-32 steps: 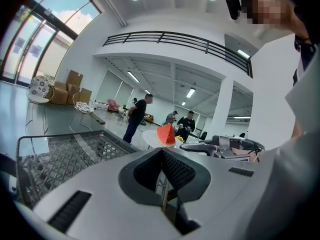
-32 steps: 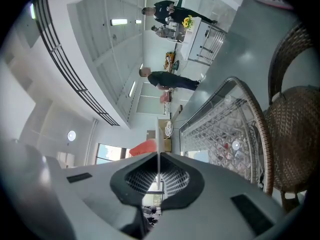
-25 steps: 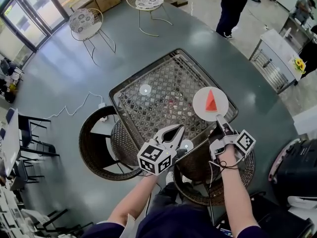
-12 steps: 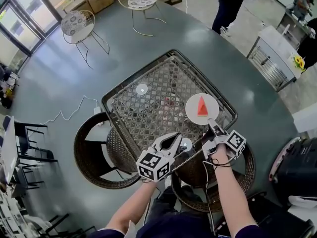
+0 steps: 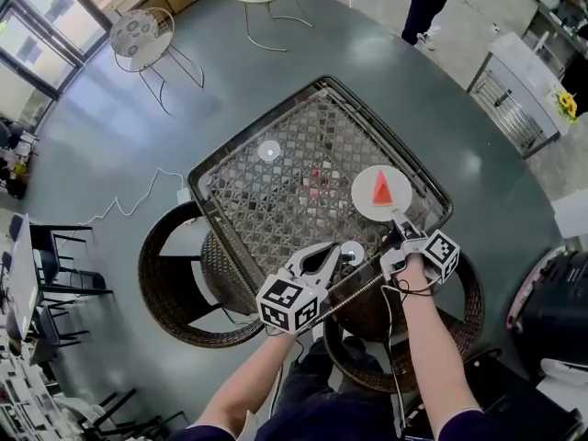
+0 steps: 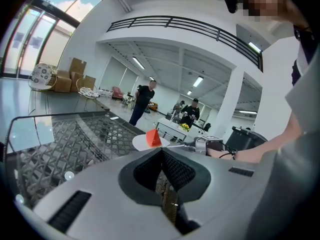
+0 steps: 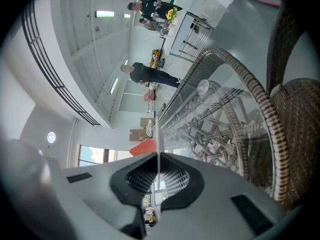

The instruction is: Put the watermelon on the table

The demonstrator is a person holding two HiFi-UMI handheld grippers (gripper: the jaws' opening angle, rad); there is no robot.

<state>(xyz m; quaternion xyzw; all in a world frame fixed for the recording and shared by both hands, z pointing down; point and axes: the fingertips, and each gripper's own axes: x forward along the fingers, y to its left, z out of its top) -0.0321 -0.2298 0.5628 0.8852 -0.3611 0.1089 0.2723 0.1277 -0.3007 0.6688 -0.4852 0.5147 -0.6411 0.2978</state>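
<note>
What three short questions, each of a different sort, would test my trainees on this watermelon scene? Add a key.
1. True or false: the left tool holds the red triangular watermelon slice.
2. What does the right tool clamp? A: the rim of the round white plate that carries the slice. B: a blue cup. C: a metal spoon.
3. Fill in: the left tool's jaws are ____ (open or shut), with nothing between them.

Key: 1 false; 2 A; 3 shut.
</note>
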